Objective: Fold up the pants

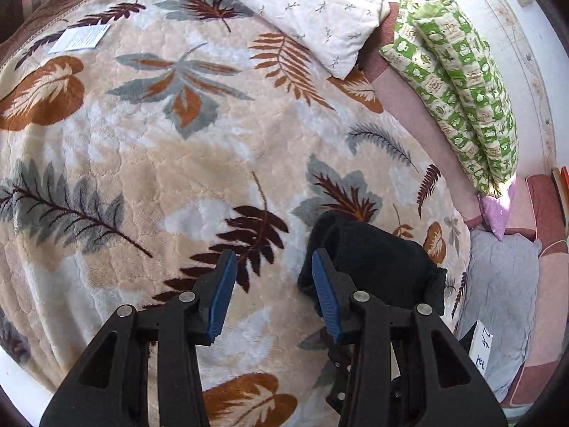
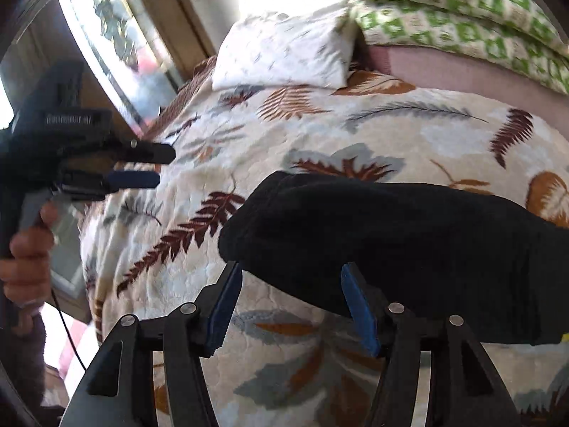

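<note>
The black pants (image 1: 377,259) lie folded into a compact bundle on the leaf-patterned blanket (image 1: 177,142). In the left wrist view, my left gripper (image 1: 274,254) hangs open over bare blanket, with the bundle just beyond its right finger. In the right wrist view the pants (image 2: 409,249) stretch from the centre to the right edge. My right gripper (image 2: 291,267) is open at their near edge; only blanket (image 2: 284,323) shows between its blue pads (image 2: 359,309). The left gripper (image 2: 165,166) appears at the left of that view, open, held by a hand (image 2: 28,249).
A white pillow (image 1: 295,10) and green patterned pillows (image 1: 462,89) lie along the far side of the bed. A grey cloth (image 1: 505,302) lies at the right, and a white paper label (image 1: 80,37) rests on the blanket's far left. A window (image 2: 117,35) is beside the bed.
</note>
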{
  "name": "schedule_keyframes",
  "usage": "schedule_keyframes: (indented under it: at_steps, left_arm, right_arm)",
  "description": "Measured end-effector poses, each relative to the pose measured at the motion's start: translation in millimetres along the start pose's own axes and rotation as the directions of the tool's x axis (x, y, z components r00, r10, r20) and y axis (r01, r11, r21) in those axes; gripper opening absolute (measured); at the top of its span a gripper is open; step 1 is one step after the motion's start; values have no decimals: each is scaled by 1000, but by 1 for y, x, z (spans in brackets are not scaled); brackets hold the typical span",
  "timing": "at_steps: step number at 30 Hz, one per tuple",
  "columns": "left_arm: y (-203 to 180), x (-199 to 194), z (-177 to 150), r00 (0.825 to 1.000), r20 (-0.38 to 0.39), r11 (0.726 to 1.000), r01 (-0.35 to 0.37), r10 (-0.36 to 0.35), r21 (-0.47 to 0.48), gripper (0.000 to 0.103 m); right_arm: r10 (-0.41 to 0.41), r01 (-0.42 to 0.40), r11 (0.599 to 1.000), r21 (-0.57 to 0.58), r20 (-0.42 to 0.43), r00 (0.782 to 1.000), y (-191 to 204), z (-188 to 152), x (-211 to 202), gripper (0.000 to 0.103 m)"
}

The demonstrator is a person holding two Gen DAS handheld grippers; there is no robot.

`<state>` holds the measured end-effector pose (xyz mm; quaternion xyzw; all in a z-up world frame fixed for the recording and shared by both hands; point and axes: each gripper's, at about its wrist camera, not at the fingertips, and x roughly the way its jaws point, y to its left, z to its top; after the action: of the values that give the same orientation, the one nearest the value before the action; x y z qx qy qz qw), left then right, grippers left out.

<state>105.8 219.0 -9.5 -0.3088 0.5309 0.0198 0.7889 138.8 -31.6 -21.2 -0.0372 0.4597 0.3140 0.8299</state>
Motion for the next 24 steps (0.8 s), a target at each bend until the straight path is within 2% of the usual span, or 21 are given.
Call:
schedule_keyframes:
  at_steps: [2,3,7,10,11,13,14,15,16,18,24]
  left_arm:
    - [8,3,0,1000,-15,1000,16,-16,-18,42]
    - [13,4,2,999,-20,999,26,-27,-25,42]
    - [20,13,6,998,-41,998,52,-53,-37,42]
    - [16,27,8,996,-71,998,59,-61,-30,42]
    - [13,32,9,994,-81,997,65,-68,-30,42]
    - [7,44,10,989,-109,994,101,-105,-37,42]
    - [3,51,10,984,-126,992,122,-127,-44,42]
    - [-2,59,11,979,-141,988,142,-148,-56,42]
    - [-6,65,12,973,-153,984,166,-174,-67,42]
    - [-16,78,14,962,-178,977,197,-208,-80,42]
    - [-28,110,24,929,-211,947,270,-303,-173,43]
  right_arm:
    - [-75,74,994,-81,-13,997,23,-1,18,62]
    - [-111,109,988,-113,-15,994,31,-1,27,66]
    - [-193,185,976,-112,-60,979,34,0,56,73]
    - [-248,237,962,-136,-63,967,35,3,72,74]
    - [-251,243,960,-138,-43,967,34,3,73,72]
    - [-254,250,960,-129,-9,967,30,4,70,54]
    - [-244,242,963,-117,1,970,25,4,67,49]
    - [-240,240,965,-102,12,971,20,4,63,37]
    - [-233,233,969,-83,19,972,14,4,59,30]
    - [-206,208,977,-56,39,978,9,2,52,29]
    - [-199,207,973,-98,91,976,18,-7,42,28]
